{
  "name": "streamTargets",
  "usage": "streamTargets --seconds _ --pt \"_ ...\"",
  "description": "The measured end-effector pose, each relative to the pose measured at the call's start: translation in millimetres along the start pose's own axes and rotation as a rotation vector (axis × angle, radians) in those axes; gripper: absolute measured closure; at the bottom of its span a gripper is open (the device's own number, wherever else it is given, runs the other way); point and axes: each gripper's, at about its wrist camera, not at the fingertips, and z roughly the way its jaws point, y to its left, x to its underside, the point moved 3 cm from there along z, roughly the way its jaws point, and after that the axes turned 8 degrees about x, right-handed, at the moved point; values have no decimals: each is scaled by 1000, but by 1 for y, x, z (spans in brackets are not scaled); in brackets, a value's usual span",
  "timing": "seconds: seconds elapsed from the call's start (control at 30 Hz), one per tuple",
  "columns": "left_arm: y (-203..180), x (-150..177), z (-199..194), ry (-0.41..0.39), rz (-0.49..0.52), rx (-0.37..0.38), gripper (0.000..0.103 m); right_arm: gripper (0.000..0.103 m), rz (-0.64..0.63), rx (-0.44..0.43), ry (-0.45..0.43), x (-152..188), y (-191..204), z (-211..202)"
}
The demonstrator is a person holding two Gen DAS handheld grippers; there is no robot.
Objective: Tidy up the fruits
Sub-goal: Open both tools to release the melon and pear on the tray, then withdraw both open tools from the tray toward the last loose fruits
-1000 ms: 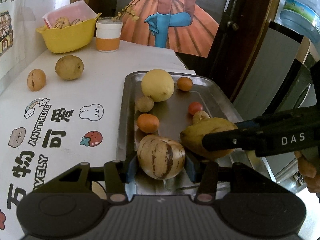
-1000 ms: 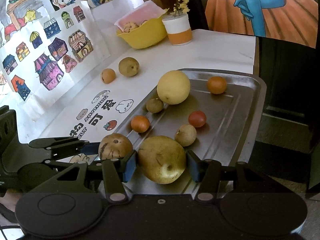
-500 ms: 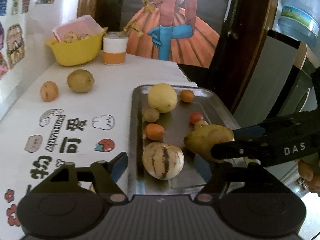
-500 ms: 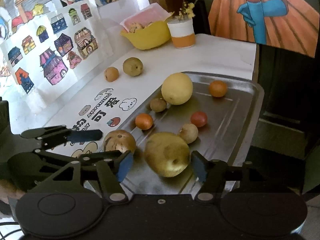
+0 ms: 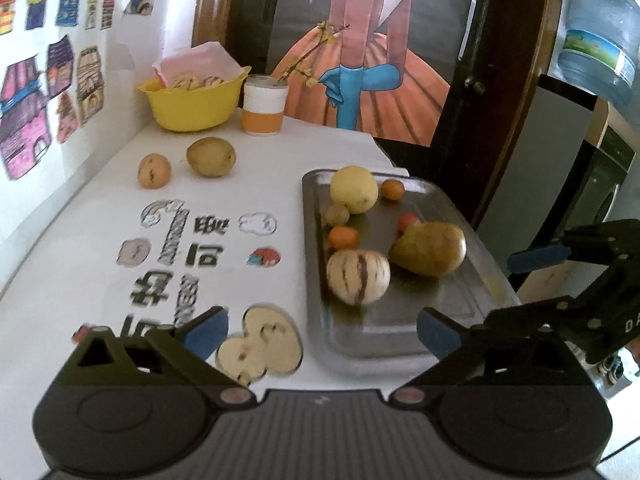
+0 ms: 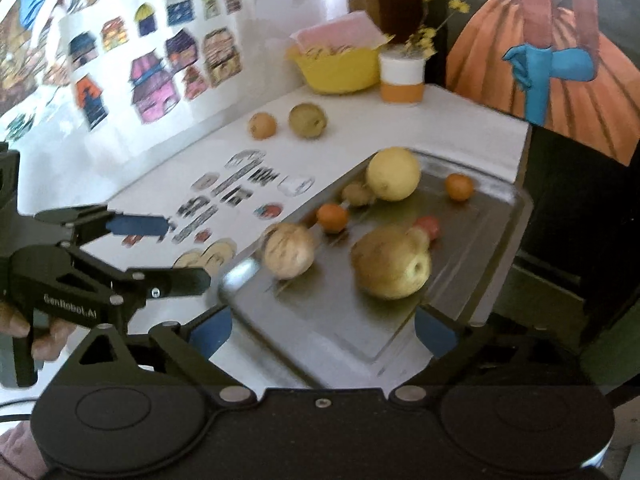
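While both grippers hang short of the metal tray (image 5: 472,280), the left gripper (image 5: 322,330) gapes wide, empty; striped melon (image 5: 357,277) lies just ahead. Right gripper (image 6: 322,330) likewise spread, holding nothing; brown pear (image 6: 390,266) ahead on tray. Right view motion-blurred; red fruit (image 6: 428,226) partly hidden behind the pear.

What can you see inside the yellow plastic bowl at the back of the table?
Inside the yellow plastic bowl, the tops of pale, dark-striped round fruits show above the rim, with a pink sheet behind them. The bowl's wall hides how many there are and anything underneath.
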Motion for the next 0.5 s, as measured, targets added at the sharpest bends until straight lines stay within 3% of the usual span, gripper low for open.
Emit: streamTargets --seconds 0.27,0.5 --pt "12 30 -30 89 4 -28 1 1 -79 -47 103 21 47 -10" --pt "31 29 -60 119 15 -112 1 1 -207 -124 143 22 106 -15"
